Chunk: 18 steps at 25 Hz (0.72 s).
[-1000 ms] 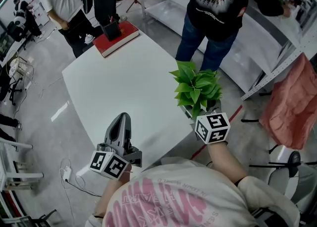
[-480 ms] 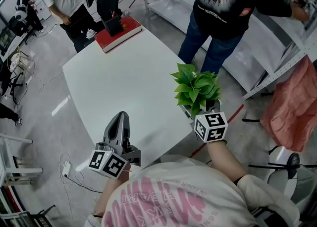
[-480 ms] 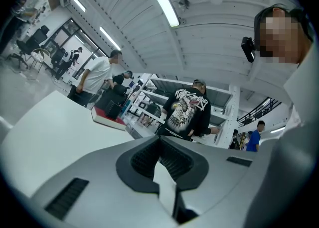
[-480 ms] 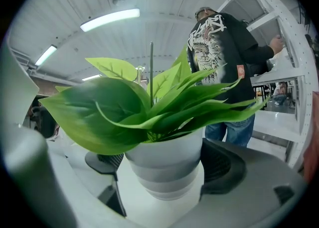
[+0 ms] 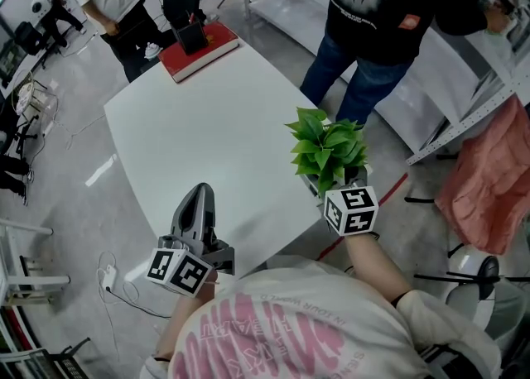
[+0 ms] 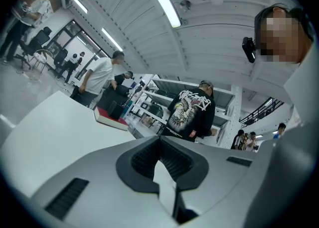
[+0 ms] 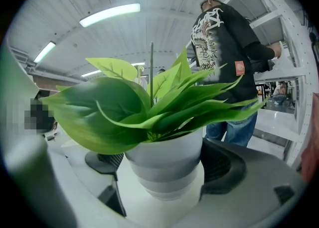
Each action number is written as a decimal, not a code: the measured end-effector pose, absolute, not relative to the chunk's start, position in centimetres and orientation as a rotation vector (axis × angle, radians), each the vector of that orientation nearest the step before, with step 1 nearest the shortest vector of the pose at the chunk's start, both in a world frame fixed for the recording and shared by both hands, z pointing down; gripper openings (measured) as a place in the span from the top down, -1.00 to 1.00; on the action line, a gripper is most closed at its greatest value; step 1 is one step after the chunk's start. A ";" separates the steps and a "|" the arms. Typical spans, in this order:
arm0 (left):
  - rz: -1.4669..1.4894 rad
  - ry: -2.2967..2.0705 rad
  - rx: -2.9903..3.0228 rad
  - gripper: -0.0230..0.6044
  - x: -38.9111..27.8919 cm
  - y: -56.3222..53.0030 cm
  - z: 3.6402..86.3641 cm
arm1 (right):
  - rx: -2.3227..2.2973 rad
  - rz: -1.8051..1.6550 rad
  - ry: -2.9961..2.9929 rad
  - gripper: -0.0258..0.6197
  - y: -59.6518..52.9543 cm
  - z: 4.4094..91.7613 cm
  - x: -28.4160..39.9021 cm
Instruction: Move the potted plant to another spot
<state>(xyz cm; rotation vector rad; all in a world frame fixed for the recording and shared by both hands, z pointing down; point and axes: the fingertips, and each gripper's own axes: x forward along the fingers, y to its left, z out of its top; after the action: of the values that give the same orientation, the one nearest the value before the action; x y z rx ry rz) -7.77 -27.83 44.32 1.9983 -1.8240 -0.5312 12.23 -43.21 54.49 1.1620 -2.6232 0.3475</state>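
Because leaves [image 7: 124, 107] spread over the right claw [image 7: 164, 166], one pad's contact is covered, but the claw seems clamped around the potted plant [image 5: 327, 147]. The plant stands upright, stem vertical, at the near right edge of the table [image 5: 207, 121]. Whether its base rests there is unclear. The left claw [image 6: 159, 142] is closed, empty, by the table's near edge.

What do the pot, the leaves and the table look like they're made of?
Pot: matte white, stepped in smooth bands, probably plastic or ceramic. Leaves: likely artificial plastic; uniform bright green, waxy sheen, stiff shapes. Table: smooth white top, faintly glossy, possibly laminate; the look alone cannot settle it.
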 end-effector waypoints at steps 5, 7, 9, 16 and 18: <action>-0.530 -1.822 1.993 0.85 -7.7 -28.4 44.2 | 1.152 0.357 -2.609 -0.63 -43.8 54.9 12.3; -0.532 -1.825 1.990 0.85 -7.8 -28.6 44.1 | 1.147 0.360 -2.606 -0.63 -44.0 54.9 12.2; -0.531 -1.829 1.988 0.85 -7.8 -28.4 44.1 | 1.145 0.365 -2.603 -0.63 -43.9 55.1 12.1; -0.525 -1.837 1.981 0.85 -7.9 -28.0 44.1 | 1.153 0.385 -2.579 -0.63 -43.7 55.7 12.2; -0.524 -1.839 1.978 0.85 -7.9 -27.9 44.2 | 1.156 0.386 -2.579 -0.63 -43.7 55.8 12.3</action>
<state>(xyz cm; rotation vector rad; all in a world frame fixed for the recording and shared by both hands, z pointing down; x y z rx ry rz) -7.93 -27.93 44.25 1.9778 -1.8394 -0.5241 12.30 -43.73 55.80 1.1558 -2.5786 0.3863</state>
